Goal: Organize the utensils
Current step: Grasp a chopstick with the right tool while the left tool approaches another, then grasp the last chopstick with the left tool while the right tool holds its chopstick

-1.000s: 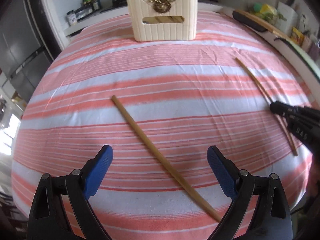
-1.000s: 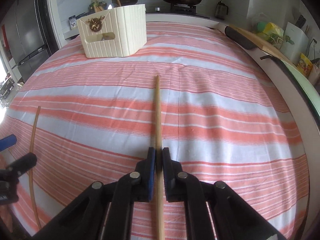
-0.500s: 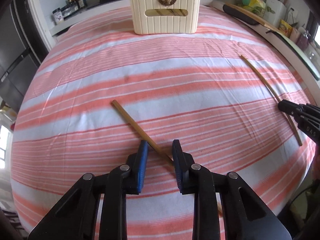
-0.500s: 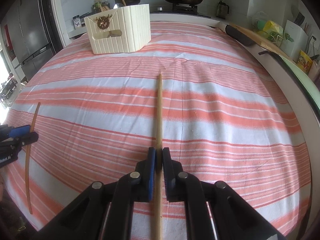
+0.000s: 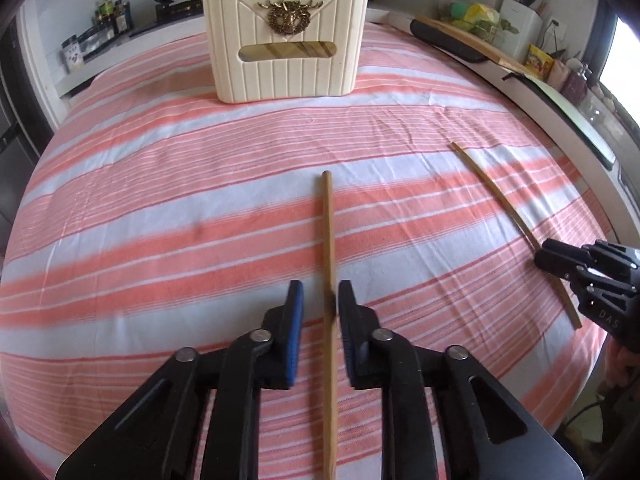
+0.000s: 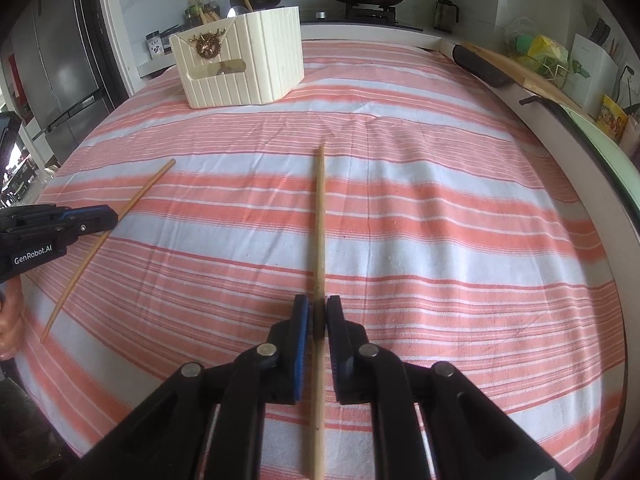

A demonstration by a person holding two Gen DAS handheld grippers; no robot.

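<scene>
From wide open 1 s ago, the left gripper (image 5: pixel 320 300) now sits narrowed around its chopstick (image 5: pixel 329 236). That chopstick, diagonal before, now points straight ahead toward the cream holder (image 5: pixel 286 46), which looms nearer.

— What lettering do we make out here?
— On the left gripper (image 6: pixel 96 220), its black body reads "GenRobot.AI" in white.
— And on the right gripper (image 5: pixel 548 258)?
— We read a faint "DAS" on its dark casing. Jar and packet labels behind are too blurred.
</scene>
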